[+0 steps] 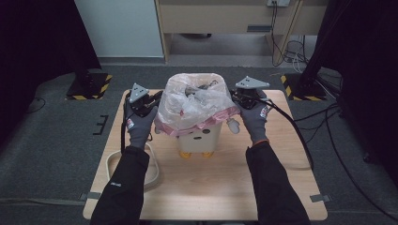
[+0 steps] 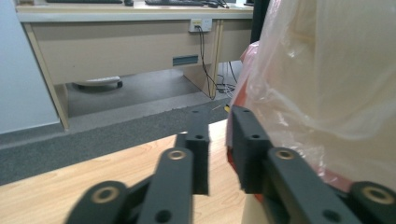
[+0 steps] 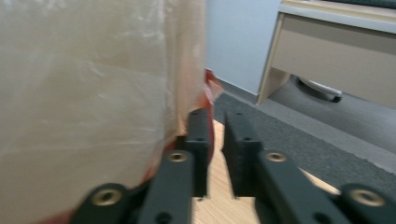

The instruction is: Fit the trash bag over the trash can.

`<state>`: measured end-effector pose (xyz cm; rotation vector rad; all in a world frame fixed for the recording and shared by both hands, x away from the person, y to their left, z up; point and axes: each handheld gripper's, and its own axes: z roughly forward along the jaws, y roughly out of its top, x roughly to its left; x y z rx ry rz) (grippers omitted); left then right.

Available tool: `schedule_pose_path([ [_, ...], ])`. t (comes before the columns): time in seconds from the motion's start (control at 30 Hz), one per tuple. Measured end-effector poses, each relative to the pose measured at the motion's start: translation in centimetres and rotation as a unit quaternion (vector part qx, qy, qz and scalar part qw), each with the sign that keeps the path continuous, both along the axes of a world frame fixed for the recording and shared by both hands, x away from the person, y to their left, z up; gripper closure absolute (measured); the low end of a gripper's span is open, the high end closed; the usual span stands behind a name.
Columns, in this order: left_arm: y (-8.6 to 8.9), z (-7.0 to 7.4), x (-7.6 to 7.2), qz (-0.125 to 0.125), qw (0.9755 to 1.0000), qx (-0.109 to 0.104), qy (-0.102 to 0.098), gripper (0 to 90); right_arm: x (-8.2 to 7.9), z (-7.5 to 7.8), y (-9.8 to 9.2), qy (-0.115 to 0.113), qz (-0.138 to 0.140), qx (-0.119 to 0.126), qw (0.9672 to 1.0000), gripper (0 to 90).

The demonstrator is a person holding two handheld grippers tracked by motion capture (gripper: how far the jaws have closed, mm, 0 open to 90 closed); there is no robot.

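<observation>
Bin (image 1: 202,138) stands near the middle of the wooden table (image 1: 220,187), small and cream-coloured w/ a face on its front. Over its rim sits a pink plastic bag (image 1: 195,105), bulging upward, w/ some dark rubbish visible at the top opening.

Left gripper (image 1: 149,104) is just beside the bag's left side; right gripper (image 1: 240,99) just beside the right side. Both are held by gloved hands, approx. at the same height.

In the left gripper view the left claw (image 2: 219,140) is released: a narrow gap between the jaws, nothing in it, bag film just beside the right jaw. In the right gripper view the right claw (image 3: 215,135) is also released, gap empty, bag just beside its left jaw.

A beige ring-shaped thing (image 1: 112,166) lies at the table's left edge, partly under the left sleeve.
</observation>
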<state>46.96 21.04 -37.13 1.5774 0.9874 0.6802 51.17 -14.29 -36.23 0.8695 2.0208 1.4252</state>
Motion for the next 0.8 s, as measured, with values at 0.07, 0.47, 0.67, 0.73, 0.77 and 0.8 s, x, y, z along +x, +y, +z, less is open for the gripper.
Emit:
schedule_pose_path([
  [0.07,0.4,0.2,-0.4,0.003,0.9999,-0.010,-0.005,66.6,-0.2,0.2,-0.3,0.002,-0.008,-0.003,1.0000,72.5],
  [0.47,3.1,2.2,-5.0,-0.002,0.9947,-0.084,-0.061,50.3,-3.6,3.9,-3.2,-0.049,-0.001,0.093,0.9944,57.3],
  [0.67,2.5,2.5,-7.5,-0.024,0.9925,-0.095,-0.074,47.0,-7.1,5.4,-3.6,-0.061,0.054,0.138,0.9871,51.1],
  [0.73,2.3,2.4,-7.8,-0.026,0.9924,-0.095,-0.074,46.3,-7.8,5.7,-3.5,-0.061,0.068,0.145,0.9852,50.8],
  [0.77,2.1,2.3,-8.2,-0.032,0.9920,-0.097,-0.075,45.9,-9.0,6.0,-3.0,-0.057,0.099,0.154,0.9814,49.0],
  [0.8,2.0,2.2,-8.4,-0.036,0.9918,-0.098,-0.075,45.8,-9.4,6.1,-2.8,-0.050,0.108,0.152,0.9811,48.2],
])
